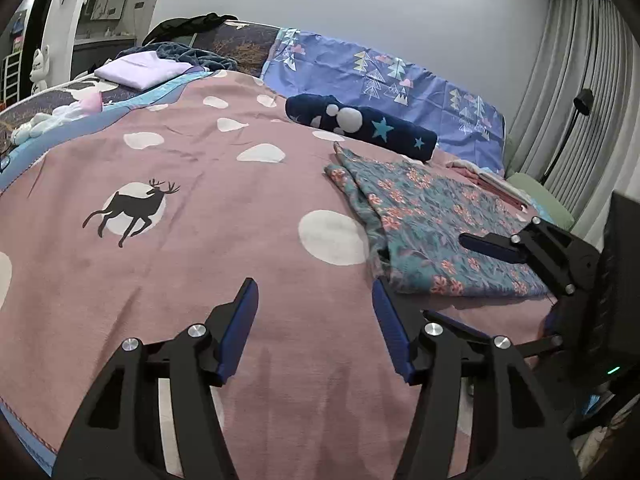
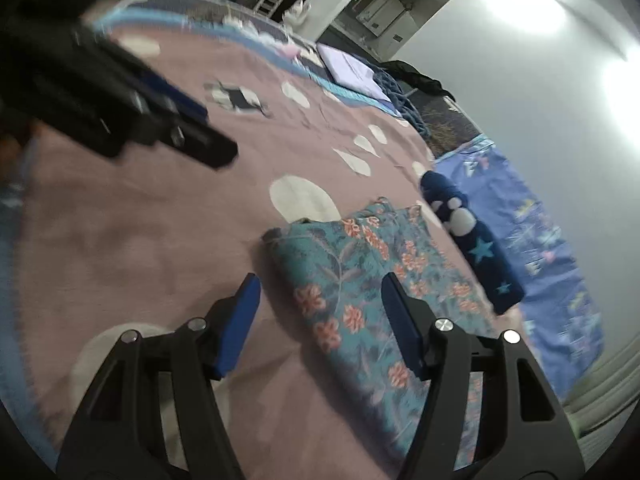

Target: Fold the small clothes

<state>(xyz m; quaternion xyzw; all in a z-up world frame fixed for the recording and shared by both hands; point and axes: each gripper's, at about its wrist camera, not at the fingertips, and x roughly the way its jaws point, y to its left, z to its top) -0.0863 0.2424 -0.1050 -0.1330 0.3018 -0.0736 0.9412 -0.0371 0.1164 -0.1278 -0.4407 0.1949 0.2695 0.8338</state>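
Note:
A folded teal floral garment (image 1: 432,232) (image 2: 360,288) lies flat on the pink deer-print bedspread (image 1: 180,260) (image 2: 140,240). My left gripper (image 1: 314,292) hovers open over bare bedspread just left of the garment's near corner, with nothing between its blue pads. My right gripper (image 2: 320,284) is open above the garment's left edge; the cloth shows between the fingers but the pads do not press it. In the left wrist view the right gripper (image 1: 443,276) reaches in from the right over the garment. The right wrist view shows the left gripper (image 2: 192,136) blurred at upper left.
A dark blue rolled cloth with stars (image 1: 360,128) (image 2: 472,240) lies just beyond the garment. Behind it is a blue tree-print pillow (image 1: 400,80). A folded lilac cloth (image 1: 144,70) and plush toys (image 1: 52,118) sit at the far left. Curtains (image 1: 580,60) hang at right.

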